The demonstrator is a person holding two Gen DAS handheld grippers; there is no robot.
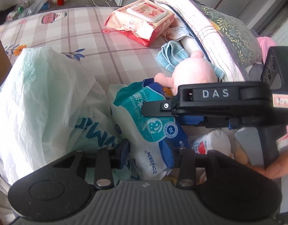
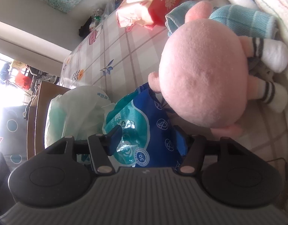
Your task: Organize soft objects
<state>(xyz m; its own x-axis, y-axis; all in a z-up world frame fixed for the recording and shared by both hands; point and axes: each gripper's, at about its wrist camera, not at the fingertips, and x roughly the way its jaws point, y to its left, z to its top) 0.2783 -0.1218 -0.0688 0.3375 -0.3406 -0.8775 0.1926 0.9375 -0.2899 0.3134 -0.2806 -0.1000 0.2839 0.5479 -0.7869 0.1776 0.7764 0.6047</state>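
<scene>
Right wrist view: glossy blue-teal wipes pack [image 2: 144, 129] sits crinkled between right gripper [image 2: 149, 142] jaws, pads apart | left gripper [image 1: 151, 150] flanks it, contact unclear | fuzzy round pink plush [image 2: 202, 78] just beside | checked bedsheet [image 2: 115, 43] beneath

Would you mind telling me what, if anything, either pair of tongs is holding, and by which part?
Both straddle the blue-and-teal plastic wet-wipes pack: left tongs at its lower end, right tongs across its middle. Whether either actually clamps it cannot be told.
</scene>
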